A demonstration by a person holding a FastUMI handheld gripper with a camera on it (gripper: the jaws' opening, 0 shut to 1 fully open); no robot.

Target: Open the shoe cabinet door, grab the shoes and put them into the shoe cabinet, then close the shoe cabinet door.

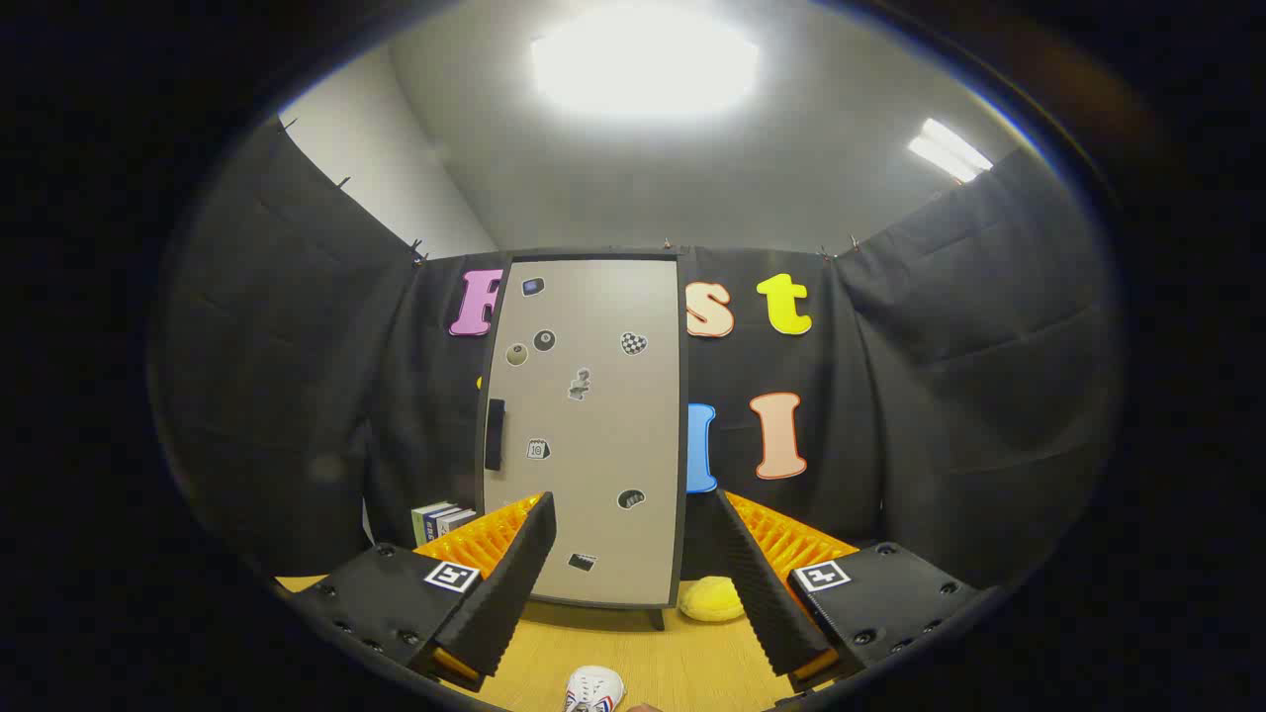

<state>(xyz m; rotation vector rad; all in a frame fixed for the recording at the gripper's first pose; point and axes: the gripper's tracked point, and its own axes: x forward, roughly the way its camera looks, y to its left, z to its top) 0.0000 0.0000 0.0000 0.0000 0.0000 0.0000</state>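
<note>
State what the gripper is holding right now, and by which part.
Nothing is held. The gripper is open, its fingers spread with only air between them; the white shoe lies on the table, untouched.

gripper [633, 554] | level, facing forward | jaws spread wide, empty

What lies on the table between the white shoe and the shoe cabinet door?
In the gripper view, bare wooden table lies between the white shoe and the closed shoe cabinet door. A yellow plush item sits aside. The gripper fingers stand open.
</note>
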